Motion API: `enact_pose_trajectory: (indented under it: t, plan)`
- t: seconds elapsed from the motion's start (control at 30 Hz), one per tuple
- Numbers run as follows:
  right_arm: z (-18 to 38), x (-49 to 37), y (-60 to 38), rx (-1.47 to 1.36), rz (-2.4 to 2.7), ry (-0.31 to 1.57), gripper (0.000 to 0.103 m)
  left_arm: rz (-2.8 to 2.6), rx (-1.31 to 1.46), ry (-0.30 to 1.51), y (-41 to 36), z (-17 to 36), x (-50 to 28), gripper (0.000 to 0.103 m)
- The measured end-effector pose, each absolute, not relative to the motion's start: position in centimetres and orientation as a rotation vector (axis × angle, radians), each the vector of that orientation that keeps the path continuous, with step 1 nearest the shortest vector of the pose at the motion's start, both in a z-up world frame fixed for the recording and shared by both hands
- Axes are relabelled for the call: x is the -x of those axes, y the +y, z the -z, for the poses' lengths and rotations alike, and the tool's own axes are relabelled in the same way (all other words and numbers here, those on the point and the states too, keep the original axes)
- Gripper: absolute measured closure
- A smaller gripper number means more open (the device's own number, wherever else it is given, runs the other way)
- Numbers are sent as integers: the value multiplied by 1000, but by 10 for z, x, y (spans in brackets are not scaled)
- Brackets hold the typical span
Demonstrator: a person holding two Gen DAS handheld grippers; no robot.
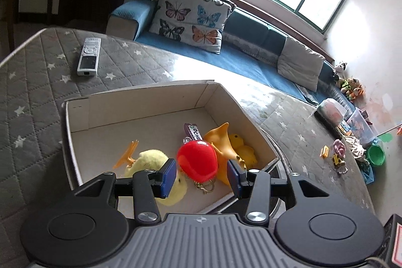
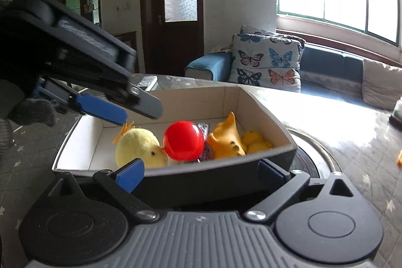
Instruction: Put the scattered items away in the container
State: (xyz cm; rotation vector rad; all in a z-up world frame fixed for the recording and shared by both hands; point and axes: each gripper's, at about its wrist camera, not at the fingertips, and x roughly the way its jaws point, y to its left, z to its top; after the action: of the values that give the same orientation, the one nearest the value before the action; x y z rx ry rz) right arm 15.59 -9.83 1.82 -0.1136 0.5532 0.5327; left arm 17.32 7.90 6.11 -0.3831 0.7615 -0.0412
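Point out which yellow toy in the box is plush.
The fuzzy pale-yellow chick, left of the red ball; the yellow duck at the right end is smooth rubber.

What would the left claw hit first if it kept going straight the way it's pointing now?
Most likely the red ball: it sits right between the open left claw fingers, inside the box among the toys. Depth is unclear, so the yellow plush chick beside it could be touched first.

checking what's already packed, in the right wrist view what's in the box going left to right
plush chick → red ball → orange rubber toy → yellow rubber duck. The purple packet behind the ball is mostly hidden, so it is left out.
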Motion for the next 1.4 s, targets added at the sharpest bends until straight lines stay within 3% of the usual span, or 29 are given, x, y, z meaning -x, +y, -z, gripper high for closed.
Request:
enact_pose_trajectory:
  t: [0.1,1.4]
  plan:
    - [-15,-151,-103,99,-527,570,0,39,368,758,77,-60,-162,56]
    - [0,-105,-111,67,-439,689,0,-56,250,766,63,-15,-75,56]
